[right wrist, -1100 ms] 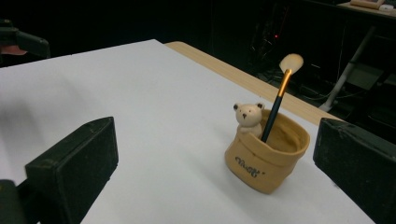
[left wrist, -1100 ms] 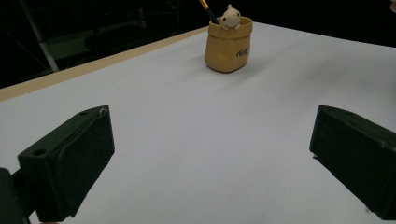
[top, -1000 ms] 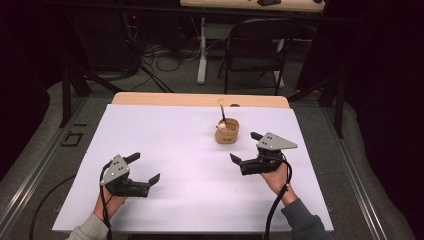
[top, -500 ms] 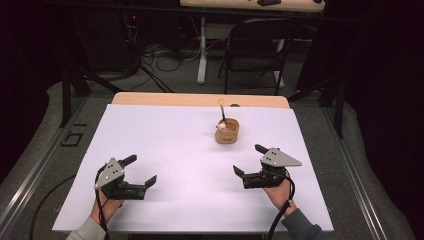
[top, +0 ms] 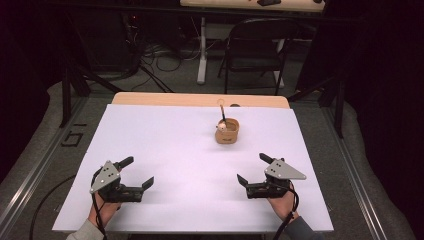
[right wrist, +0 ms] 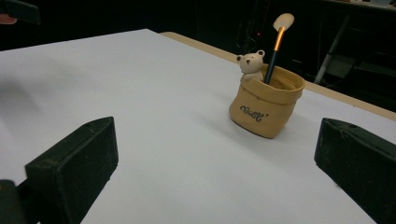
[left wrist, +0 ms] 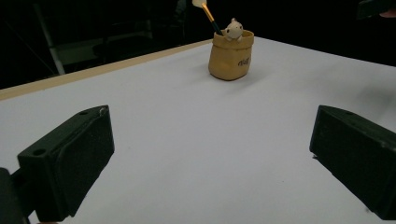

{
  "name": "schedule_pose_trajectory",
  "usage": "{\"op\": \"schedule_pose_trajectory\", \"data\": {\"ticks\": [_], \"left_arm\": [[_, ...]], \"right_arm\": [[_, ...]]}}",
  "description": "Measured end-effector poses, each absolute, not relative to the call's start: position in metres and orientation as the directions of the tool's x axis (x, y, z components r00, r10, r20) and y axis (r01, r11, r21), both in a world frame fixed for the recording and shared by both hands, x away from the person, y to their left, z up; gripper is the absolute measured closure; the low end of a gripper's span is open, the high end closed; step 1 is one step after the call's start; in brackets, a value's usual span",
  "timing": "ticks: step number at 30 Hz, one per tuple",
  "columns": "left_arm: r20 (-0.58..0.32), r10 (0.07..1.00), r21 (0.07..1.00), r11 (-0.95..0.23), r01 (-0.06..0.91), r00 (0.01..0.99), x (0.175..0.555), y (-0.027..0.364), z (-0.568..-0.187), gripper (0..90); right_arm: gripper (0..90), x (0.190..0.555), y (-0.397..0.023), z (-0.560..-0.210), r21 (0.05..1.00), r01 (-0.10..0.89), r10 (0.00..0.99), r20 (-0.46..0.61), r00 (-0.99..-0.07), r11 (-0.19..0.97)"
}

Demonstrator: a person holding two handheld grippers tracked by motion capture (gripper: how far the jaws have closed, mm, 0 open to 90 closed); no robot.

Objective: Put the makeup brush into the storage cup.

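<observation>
White-covered table (top: 165,145), near edge: left gripper (top: 136,174) and right gripper (top: 251,170) low by the person's side, both with jaws spread wide and empty, likely parked clear of the work. The tan sack-shaped holder (top: 227,132) stands upright toward the far edge, well apart from both, nearer the right one. Inside, a makeup brush (right wrist: 276,41) leans head-up beside a small bear figure (right wrist: 251,64), untouched.

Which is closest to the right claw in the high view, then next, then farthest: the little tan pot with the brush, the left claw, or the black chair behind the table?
From the right claw:
1. Tan pot, just beyond it on the white table, slightly toward the left.
2. Left claw, across the table's near edge.
3. Black chair, on the floor past the table's far edge.
</observation>
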State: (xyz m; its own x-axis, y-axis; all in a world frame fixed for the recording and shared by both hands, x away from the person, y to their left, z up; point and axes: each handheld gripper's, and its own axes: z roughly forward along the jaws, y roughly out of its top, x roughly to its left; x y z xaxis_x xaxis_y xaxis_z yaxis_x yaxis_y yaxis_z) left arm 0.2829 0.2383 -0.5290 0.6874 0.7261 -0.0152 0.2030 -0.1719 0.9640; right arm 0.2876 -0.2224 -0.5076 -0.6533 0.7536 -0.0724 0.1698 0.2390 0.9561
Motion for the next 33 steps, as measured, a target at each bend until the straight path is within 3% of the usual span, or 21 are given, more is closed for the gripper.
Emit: {"op": "schedule_pose_trajectory", "data": {"ticks": [33], "left_arm": [[-0.011,0.78,0.966,-0.155,0.21,0.626,0.267,0.254,-0.536,0.0]], "right_arm": [[0.0,0.263,-0.241,-0.518,0.951,0.185,0.808,-0.097,-0.581,0.248]]}}
